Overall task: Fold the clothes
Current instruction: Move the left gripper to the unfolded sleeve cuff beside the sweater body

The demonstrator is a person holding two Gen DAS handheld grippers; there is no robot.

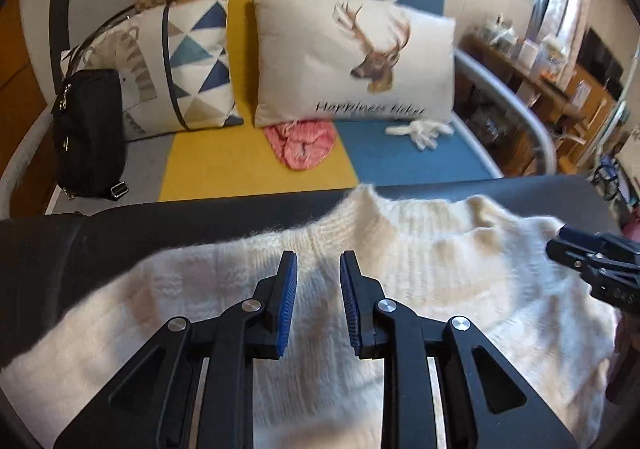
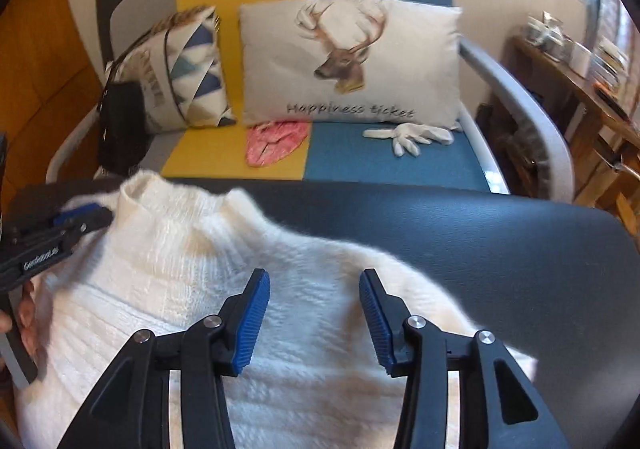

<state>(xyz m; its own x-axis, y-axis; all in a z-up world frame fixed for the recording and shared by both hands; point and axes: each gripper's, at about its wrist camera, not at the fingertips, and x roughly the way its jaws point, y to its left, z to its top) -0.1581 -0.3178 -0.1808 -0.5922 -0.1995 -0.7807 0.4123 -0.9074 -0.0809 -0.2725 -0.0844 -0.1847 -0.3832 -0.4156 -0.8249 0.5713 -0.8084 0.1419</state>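
A fluffy white knit sweater (image 1: 440,269) lies spread on a dark table (image 1: 160,225), its high collar (image 2: 176,201) towards the far edge. My left gripper (image 1: 319,257) hovers over the sweater just left of the collar, blue pads a narrow gap apart with nothing pinched between them. It shows as the left gripper (image 2: 96,215) at the left edge of the right wrist view, held by a hand (image 2: 24,313). My right gripper (image 2: 314,275) stands wide open above the sweater (image 2: 180,249) at its right shoulder, and appears as the right gripper (image 1: 560,245) in the left wrist view.
Behind the table (image 2: 480,241) is a yellow and blue sofa (image 1: 248,169) with a deer pillow (image 1: 360,61), a triangle-patterned pillow (image 1: 192,61), a black bag (image 1: 88,133), a pink cloth (image 1: 304,143) and a white glove (image 1: 420,131). A cluttered wooden shelf (image 1: 532,77) stands at the right.
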